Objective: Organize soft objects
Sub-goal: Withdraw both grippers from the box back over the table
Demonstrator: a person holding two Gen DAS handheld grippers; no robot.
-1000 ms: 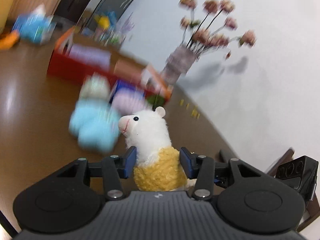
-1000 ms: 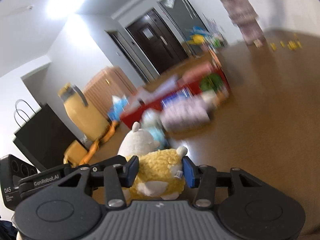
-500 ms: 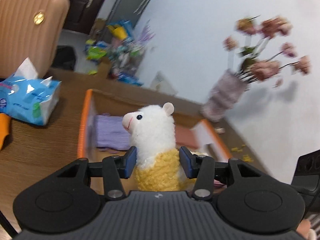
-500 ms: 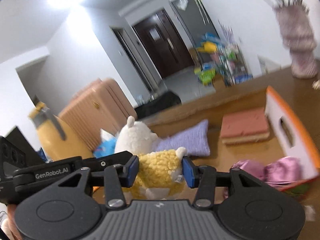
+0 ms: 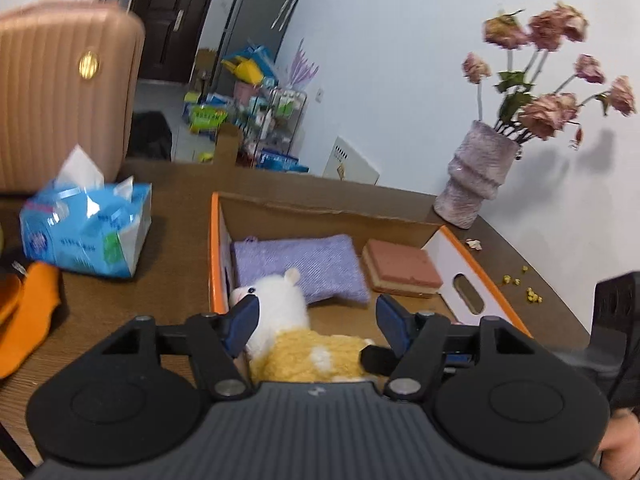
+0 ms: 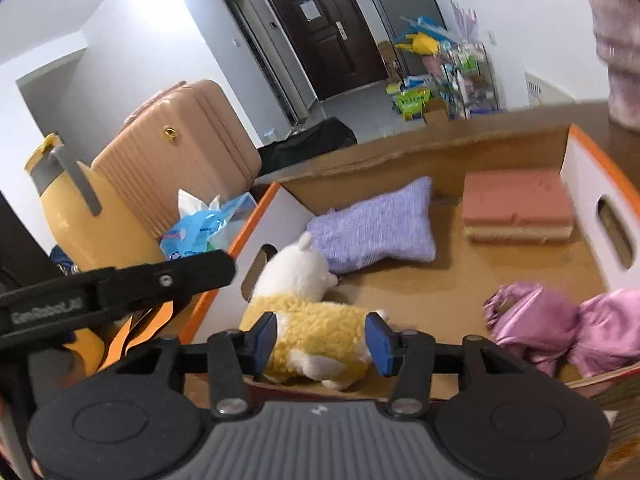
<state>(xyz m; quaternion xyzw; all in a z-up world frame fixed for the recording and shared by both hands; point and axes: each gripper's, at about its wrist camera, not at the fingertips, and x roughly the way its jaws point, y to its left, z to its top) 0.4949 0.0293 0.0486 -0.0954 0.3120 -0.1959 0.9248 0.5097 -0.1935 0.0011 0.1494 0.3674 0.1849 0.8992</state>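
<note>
A white-headed, yellow-bodied alpaca plush lies tipped over inside the orange-rimmed cardboard box, near its front left corner. My left gripper is opening. Its left pad brushes the plush's face and its right pad stands clear of the body. My right gripper has a pad on each side of the yellow body and is starting to ease apart. In the box also lie a purple pillow, a pink sponge block and crumpled pink satin cloth.
A blue tissue pack sits on the brown table left of the box, with orange cloth nearer me. A tan suitcase and a yellow jug stand behind. A vase of dried flowers is at the box's far right.
Both grippers carried the plush across the table to the box. It has gone from upright to lying on the box floor, and the left jaws have widened off it.
</note>
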